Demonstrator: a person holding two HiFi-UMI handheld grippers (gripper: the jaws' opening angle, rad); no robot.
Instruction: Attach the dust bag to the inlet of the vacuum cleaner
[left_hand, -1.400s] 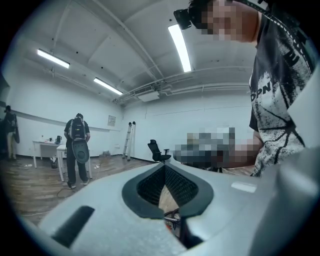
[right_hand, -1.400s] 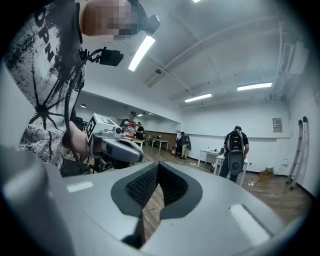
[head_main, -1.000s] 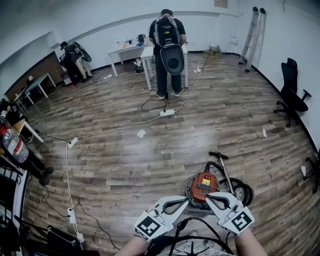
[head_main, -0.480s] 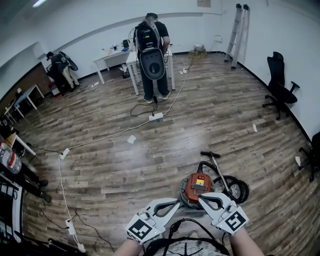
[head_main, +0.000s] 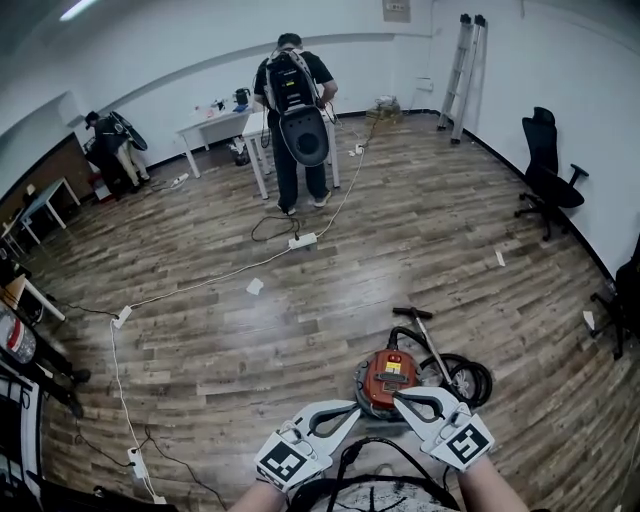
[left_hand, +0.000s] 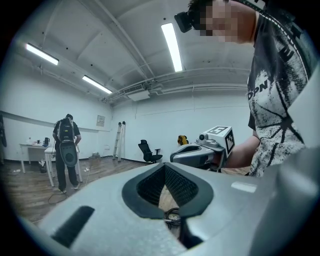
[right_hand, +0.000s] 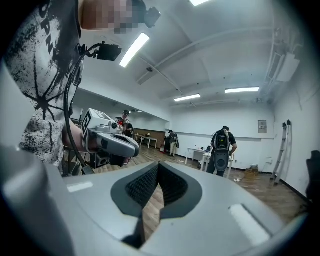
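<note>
Head view shows the left gripper (head_main: 352, 408) and right gripper (head_main: 400, 399) both clenched on nothing, tips close together, just nearer than the red vacuum cleaner (head_main: 386, 372) on the wooden floor (head_main: 250, 340)

Vacuum (head_main: 386, 380) on floor (head_main: 300, 320), centre-right, just beyond L tongs (head_main: 354, 407) & R tongs (head_main: 398, 398), side by side near bottom edge. Hose (head_main: 466, 378) coiled right of vacuum. Person (head_main: 292, 110) far back by bench (head_main: 215, 122); ladder (head_main: 460, 60) back right; chair (head_main: 545, 160) far right.
</note>
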